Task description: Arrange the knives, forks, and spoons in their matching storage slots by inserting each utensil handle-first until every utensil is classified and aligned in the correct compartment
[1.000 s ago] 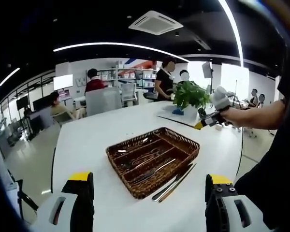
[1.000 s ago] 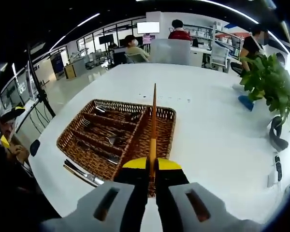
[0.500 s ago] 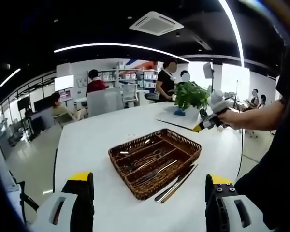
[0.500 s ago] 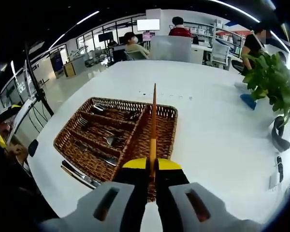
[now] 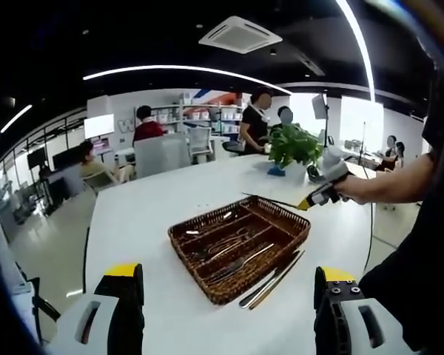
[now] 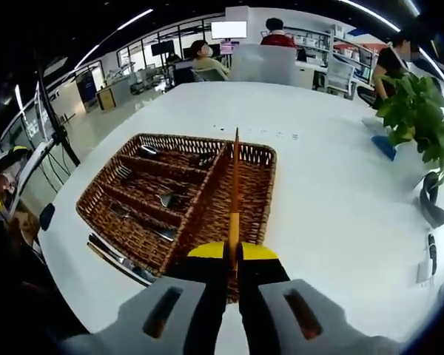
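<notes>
While right claw [image 6: 233,255] pinches a chopstick [image 6: 235,181], left claw [image 5: 226,296] agape: cutlery-filled wicker tray [image 6: 240,214].

Left gripper view looks across the counter [image 5: 155,207] from well back; right gripper view looks down from close above. Both share the wicker tray [image 5: 240,248] [image 6: 174,203].

An open-plan office: people sit at desks [image 5: 126,157] with monitors [image 6: 230,29], shelves [image 5: 207,118] line the back wall, a ceiling air vent [image 5: 240,34] and strip lights [image 5: 185,70] hang overhead, office chairs [image 5: 198,140] stand about.
</notes>
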